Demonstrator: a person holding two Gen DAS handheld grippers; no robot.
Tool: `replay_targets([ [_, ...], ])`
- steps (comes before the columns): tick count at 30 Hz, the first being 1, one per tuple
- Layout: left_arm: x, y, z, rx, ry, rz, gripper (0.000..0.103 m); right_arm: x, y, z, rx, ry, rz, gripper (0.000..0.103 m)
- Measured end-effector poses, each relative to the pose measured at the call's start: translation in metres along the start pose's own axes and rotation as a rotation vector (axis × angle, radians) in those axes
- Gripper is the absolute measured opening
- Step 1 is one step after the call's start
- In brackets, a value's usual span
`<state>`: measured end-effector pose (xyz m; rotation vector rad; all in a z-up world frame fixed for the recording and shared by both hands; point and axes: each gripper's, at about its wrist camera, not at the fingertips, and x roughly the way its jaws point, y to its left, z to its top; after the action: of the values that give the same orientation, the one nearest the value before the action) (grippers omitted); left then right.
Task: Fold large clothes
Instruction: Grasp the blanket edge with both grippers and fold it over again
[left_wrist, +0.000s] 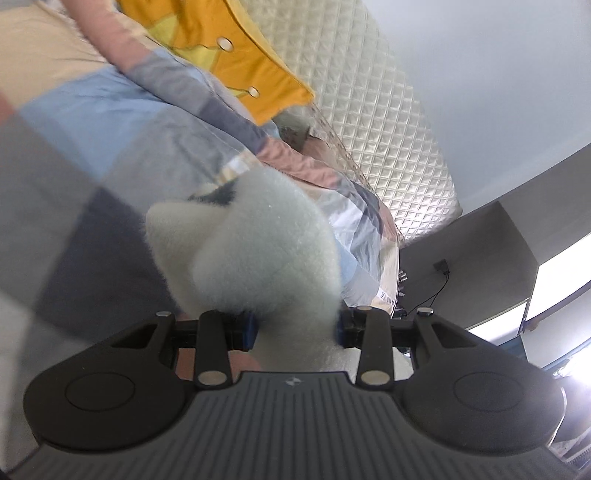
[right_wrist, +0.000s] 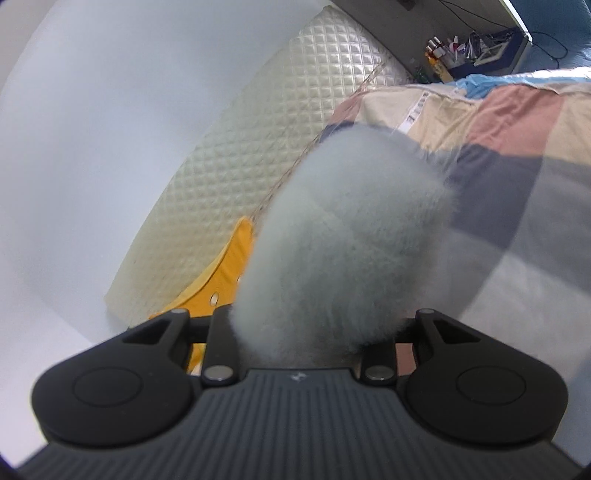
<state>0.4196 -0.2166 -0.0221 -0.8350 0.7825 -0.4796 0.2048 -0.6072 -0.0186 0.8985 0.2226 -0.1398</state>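
Observation:
A fluffy pale grey-white garment (left_wrist: 255, 251) bunches up right in front of the left wrist camera and hides the fingers of my left gripper (left_wrist: 295, 328), which is shut on it. In the right wrist view the same fluffy garment (right_wrist: 343, 251) fills the middle and hides the fingers of my right gripper (right_wrist: 314, 332), which is shut on it too. Both grippers hold the garment above a bed with a checked cover (left_wrist: 96, 155), which also shows in the right wrist view (right_wrist: 517, 166).
A quilted cream headboard (left_wrist: 373, 110) stands behind the bed, also in the right wrist view (right_wrist: 236, 173). A yellow pillow (left_wrist: 229, 48) lies at the head of the bed. A cluttered shelf (right_wrist: 465, 44) and a grey cabinet (left_wrist: 480, 251) stand beside the bed.

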Motion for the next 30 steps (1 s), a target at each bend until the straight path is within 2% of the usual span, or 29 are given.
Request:
replay_targets([
  [6, 0.085, -0.005, 0.005, 0.078, 0.017, -0.024, 0.042, 0.052, -0.045, 0.035, 0.026, -0.03, -0.007, 0.037],
  [11, 0.127, 0.023, -0.017, 0.151, 0.03, 0.025, 0.042, 0.074, -0.096, 0.015, 0.086, 0.018, -0.063, 0.037],
  [13, 0.128, 0.035, -0.026, 0.165, 0.027, 0.002, 0.042, 0.076, -0.115, 0.002, 0.123, 0.043, -0.088, 0.037],
  [15, 0.125, 0.043, -0.036, 0.212, 0.018, -0.015, 0.042, 0.07, -0.134, -0.015, 0.165, 0.03, -0.073, 0.037],
  [17, 0.123, 0.056, -0.045, 0.195, 0.019, -0.022, 0.043, 0.063, -0.149, -0.031, 0.192, 0.018, -0.056, 0.037],
  [22, 0.118, 0.082, -0.073, 0.171, -0.009, 0.019, 0.05, 0.054, -0.174, -0.069, 0.198, -0.004, -0.04, 0.045],
  [25, 0.116, 0.091, -0.08, 0.172, -0.027, 0.006, 0.051, 0.053, -0.185, -0.075, 0.219, -0.023, -0.016, 0.046],
  [30, 0.104, 0.093, -0.078, 0.137, 0.003, 0.008, 0.053, 0.047, -0.182, -0.072, 0.244, -0.001, -0.035, 0.049],
])
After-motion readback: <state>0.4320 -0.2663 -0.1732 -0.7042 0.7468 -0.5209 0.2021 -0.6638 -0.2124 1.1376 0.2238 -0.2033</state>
